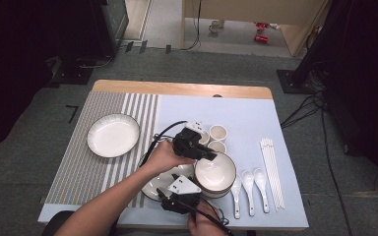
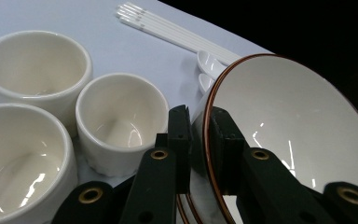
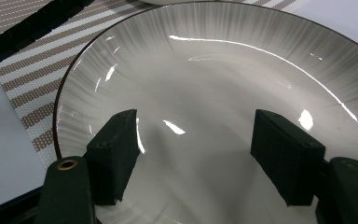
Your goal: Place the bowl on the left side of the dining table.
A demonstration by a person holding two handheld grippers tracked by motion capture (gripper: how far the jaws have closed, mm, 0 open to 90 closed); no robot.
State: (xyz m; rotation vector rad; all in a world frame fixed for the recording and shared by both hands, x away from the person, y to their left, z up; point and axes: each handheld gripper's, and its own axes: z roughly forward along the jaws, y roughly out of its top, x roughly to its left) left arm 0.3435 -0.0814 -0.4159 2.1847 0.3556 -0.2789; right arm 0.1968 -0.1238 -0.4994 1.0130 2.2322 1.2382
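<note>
My left gripper is shut on the near-left rim of a white bowl with a brown edge. One pad is inside the rim and one outside. That bowl tops a short stack. My right gripper stands open low over a ribbed white plate to the left of the bowls. Its two pads are wide apart above the plate's inside with nothing gripped. A hand and forearm cover part of this plate in the high view.
A second white plate lies on the striped mat. Three small cups stand behind the bowls. Three white spoons and white chopsticks lie at the right.
</note>
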